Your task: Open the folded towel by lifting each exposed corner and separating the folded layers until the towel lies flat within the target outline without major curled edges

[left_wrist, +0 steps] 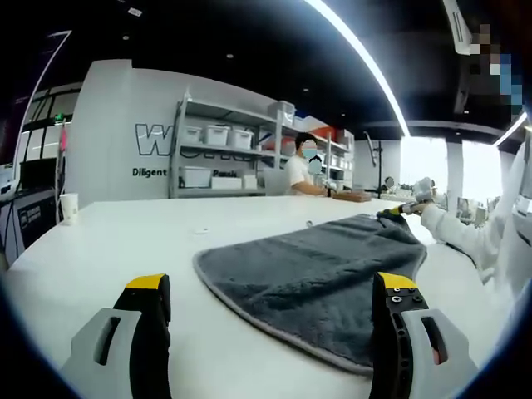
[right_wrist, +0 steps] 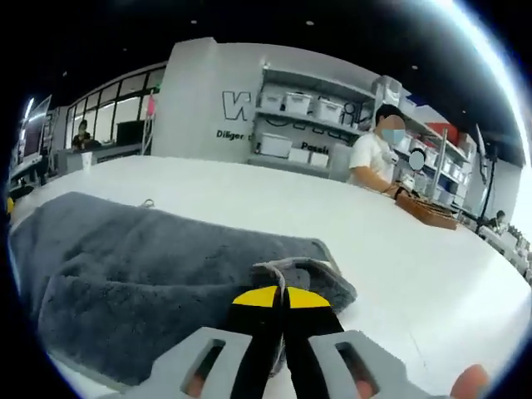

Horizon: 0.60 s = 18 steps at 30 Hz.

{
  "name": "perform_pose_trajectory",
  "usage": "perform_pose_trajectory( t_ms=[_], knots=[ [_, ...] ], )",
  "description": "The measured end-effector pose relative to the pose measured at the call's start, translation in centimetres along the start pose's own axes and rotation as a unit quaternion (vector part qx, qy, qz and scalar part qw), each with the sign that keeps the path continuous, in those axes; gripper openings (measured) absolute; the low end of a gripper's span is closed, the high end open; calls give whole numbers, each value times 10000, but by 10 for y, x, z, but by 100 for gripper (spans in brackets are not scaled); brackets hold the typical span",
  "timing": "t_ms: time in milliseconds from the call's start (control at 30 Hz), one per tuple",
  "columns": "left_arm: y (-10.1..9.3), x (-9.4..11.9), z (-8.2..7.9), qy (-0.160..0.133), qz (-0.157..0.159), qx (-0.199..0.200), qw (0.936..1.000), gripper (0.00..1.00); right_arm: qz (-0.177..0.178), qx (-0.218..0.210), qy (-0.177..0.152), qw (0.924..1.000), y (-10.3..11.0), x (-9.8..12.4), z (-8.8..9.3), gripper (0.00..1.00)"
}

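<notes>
So on the right gripper (right_wrist: 280,293) we're seeing the two yellow-tipped jaws pressed together, pinching the light-edged corner (right_wrist: 291,268) of the grey towel (right_wrist: 141,274). That corner is bunching up into a little hump right at the tips, and the rest of the towel is spreading away to the left of that view in thick folded layers, lying on the white table (right_wrist: 416,266).

The left gripper (left_wrist: 270,291) is sitting with its jaws wide apart, holding nothing, hovering low over the table (left_wrist: 108,241) at the near edge of the towel (left_wrist: 316,266). From this side we're looking across the towel as a rounded, folded slab with a pale hem along its front. At its far right corner the right gripper (left_wrist: 397,213) is coming in, carried by a person's white sleeve (left_wrist: 465,237).

Further out, a person in a white shirt (left_wrist: 298,170) is sitting at the far end of the table by a brown tray (left_wrist: 351,197), with shelving holding white bins (left_wrist: 218,135) behind them. A white cup (left_wrist: 69,204) is standing at the left edge of the table.
</notes>
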<state>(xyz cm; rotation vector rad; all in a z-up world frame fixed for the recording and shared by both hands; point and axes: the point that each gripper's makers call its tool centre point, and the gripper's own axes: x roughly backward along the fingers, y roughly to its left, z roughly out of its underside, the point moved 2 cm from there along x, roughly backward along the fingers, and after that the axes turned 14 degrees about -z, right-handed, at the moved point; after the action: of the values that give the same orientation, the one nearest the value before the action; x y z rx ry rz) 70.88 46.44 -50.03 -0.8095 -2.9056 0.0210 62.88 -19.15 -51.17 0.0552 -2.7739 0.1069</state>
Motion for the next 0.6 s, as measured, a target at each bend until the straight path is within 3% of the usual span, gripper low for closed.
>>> perform_pose_trajectory(
  t_ms=[267,600],
  knots=[
    [1,-1,0,14,-1,8,10000,100,454,-338,-214,9982,-25,45,26,0],
    [2,-1,1,22,-17,14,10000,100,780,-765,-416,9931,-36,89,58,0]
  ],
)
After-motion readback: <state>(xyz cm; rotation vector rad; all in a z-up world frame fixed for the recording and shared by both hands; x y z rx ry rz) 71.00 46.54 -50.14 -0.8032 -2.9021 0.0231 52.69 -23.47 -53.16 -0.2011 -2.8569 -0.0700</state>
